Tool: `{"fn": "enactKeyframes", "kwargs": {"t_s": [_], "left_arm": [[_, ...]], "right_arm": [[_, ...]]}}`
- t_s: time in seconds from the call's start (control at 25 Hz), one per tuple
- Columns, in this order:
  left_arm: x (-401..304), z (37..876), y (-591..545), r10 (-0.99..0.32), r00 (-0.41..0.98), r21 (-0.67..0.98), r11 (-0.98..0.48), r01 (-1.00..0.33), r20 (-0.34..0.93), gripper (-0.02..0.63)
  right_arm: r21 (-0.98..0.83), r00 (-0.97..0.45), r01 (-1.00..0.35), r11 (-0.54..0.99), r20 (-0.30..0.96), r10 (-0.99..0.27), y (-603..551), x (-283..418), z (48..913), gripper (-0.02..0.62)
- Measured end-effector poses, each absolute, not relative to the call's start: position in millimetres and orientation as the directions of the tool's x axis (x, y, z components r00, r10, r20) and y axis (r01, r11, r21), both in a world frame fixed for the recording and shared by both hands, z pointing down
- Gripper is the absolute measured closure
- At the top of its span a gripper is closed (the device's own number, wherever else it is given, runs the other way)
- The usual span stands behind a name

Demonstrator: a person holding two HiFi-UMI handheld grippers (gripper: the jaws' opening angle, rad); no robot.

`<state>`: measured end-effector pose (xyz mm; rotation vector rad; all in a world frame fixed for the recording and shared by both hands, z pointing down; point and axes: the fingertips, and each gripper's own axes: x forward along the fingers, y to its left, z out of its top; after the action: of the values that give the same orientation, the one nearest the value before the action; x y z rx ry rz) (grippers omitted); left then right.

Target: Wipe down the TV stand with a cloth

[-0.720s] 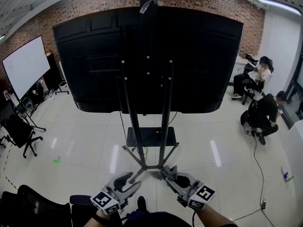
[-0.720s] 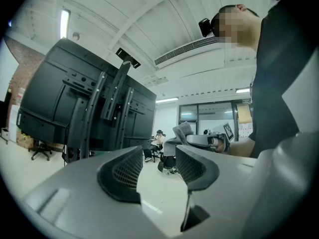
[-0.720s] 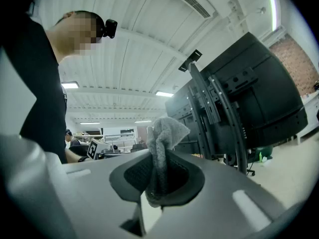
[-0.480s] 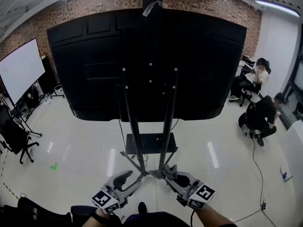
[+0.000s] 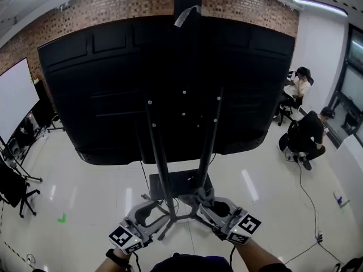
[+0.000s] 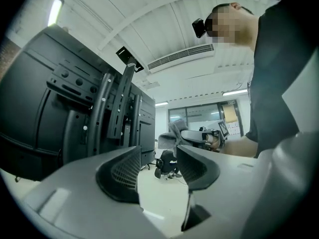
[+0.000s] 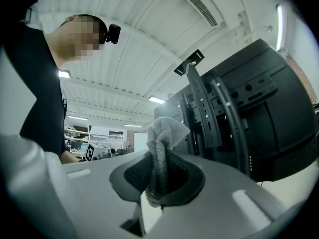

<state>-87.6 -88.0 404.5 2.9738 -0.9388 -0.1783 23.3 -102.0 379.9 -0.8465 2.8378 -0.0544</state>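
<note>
- The right gripper (image 5: 205,207) sits at about 5 o'clock in the head view. Its jaws are clamped on a grey cloth (image 7: 163,142) — a crumpled tuft sticks up above them and a little hangs below.
- The left gripper (image 5: 154,215) is at about 7 o'clock. Its jaws stand moderately apart with nothing between them; only floor and the far room show through the gap.
- Both grippers are low, near the foot of the stand (image 5: 161,169), one on each side of its two black poles, which rise toward 12 o'clock.
- The cloth is just beside the lower end of the right-hand pole; whether it touches the metal cannot be told.
- The poles carry a large black TV (image 5: 113,95), seen from behind and filling the upper half of the head view.
- A small dark shelf (image 5: 184,185) sits low between the poles, above splayed legs on the glossy white floor (image 5: 91,191).
- At 3 o'clock, well apart from the stand, a seated person (image 5: 297,88) and a crouching person (image 5: 309,134) — a whiteboard (image 5: 11,98) stands at 9 o'clock.
</note>
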Motion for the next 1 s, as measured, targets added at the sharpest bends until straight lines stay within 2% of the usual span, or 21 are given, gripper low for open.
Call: {"fn": "enactKeyframes", "kwargs": {"t_s": [0.44,1.0], "left_arm": [[-81,350,-137,-0.537,0.825,-0.04,-0.834,-0.551,-0.176,0.353],[-46,199,-190,-0.488,0.838,-0.23,-0.81,-0.539,-0.245,0.348]], "right_arm": [[0.098,-0.843,-0.531,0.842,-0.162,-0.513,-154,17,316,0.563],[0.414,-0.85,-0.527,0.742,-0.236,-0.471,-232,34,160,0.563]]}}
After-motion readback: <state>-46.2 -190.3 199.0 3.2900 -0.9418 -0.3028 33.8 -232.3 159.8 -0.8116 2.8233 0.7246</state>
